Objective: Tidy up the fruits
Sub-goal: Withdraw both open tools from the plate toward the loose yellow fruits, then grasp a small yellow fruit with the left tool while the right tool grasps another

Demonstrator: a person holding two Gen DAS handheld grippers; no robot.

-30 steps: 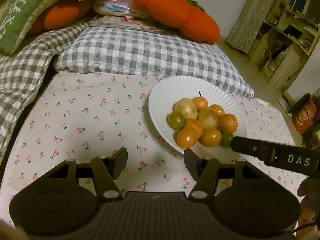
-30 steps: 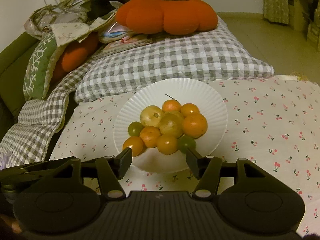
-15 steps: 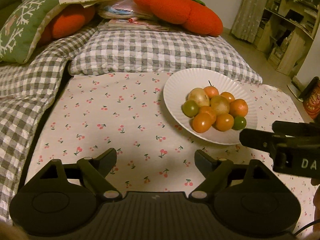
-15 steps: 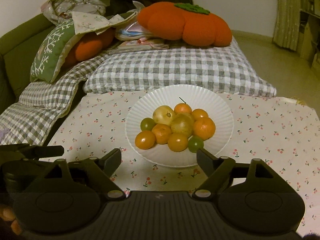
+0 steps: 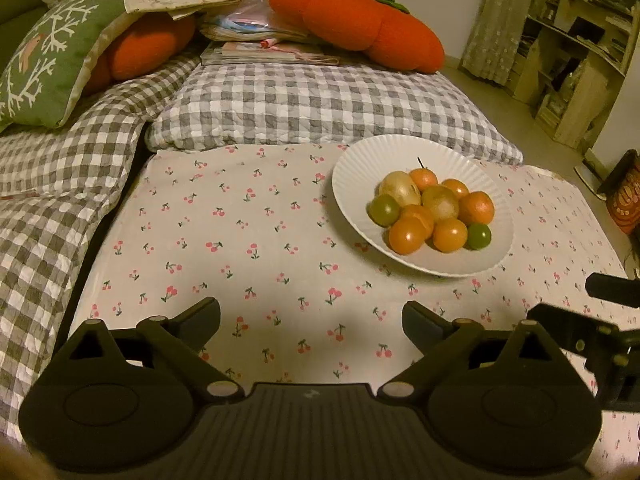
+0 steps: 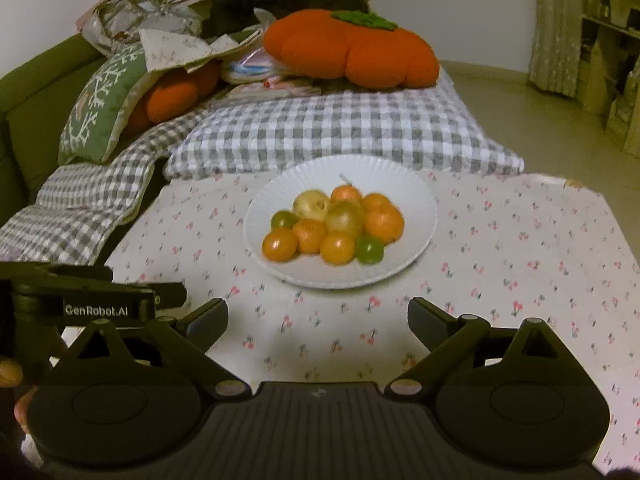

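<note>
On a cherry-print cloth [image 5: 248, 240], the fruits [image 6: 336, 228] are piled on a white plate [image 6: 416, 200]. Both the left gripper [image 5: 310, 316] and right gripper [image 6: 318, 316] have been drawn back from it, jaws spread and empty, so the sorting appears finished.

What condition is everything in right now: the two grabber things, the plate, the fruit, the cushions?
left gripper: open, empty, above the cloth.
right gripper: open, empty, short of the plate.
white plate: upright on the cherry-print cloth, full.
fruits: piled together on the plate, untouched.
two green fruits: at the pile's edges.
orange pumpkin cushion: resting on the checked quilt.
</note>
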